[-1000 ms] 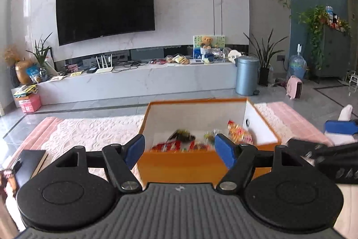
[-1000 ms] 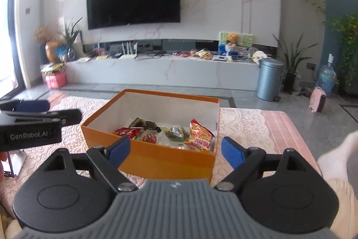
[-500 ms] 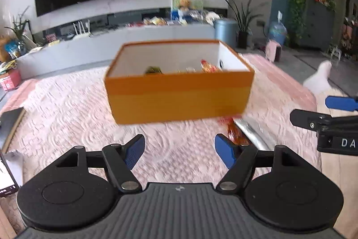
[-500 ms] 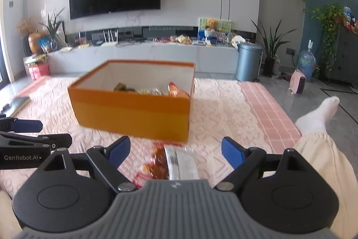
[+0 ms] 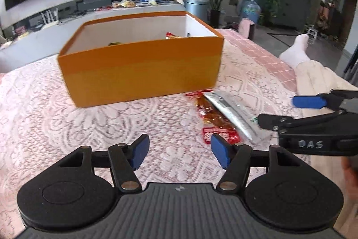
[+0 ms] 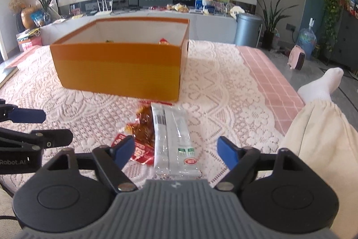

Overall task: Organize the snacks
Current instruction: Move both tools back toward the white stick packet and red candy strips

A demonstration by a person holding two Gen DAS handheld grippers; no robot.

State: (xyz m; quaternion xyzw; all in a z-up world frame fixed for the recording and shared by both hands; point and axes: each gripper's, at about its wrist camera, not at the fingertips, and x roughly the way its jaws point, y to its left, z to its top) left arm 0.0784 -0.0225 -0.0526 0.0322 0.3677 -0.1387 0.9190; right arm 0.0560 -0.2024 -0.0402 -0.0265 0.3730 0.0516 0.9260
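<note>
An orange box (image 5: 138,73) (image 6: 118,68) with a white inside stands on the lace-covered surface, and the tops of a few snack packs show over its near wall. In front of its right corner lie a red-and-amber snack pack (image 5: 214,118) (image 6: 143,127) and a white sachet (image 5: 235,113) (image 6: 174,138). My left gripper (image 5: 180,150) hangs low over bare lace left of these packs, its jaws closing with nothing between them. My right gripper (image 6: 175,149) is just above the near end of the sachet, jaws closing around it without touching. It shows at the left wrist view's right edge (image 5: 297,111).
A pink lace cloth (image 6: 223,91) covers the surface. A person's leg in cream trousers and a white sock (image 6: 320,86) lies at the right. Beyond are a TV wall, a long low cabinet (image 6: 143,19) with clutter, a grey bin (image 6: 247,30) and plants.
Both grippers have come down and tilted toward the cloth. The box now sits farther up in view, the two loose packs have come into sight, and both jaws stand a little narrower.
</note>
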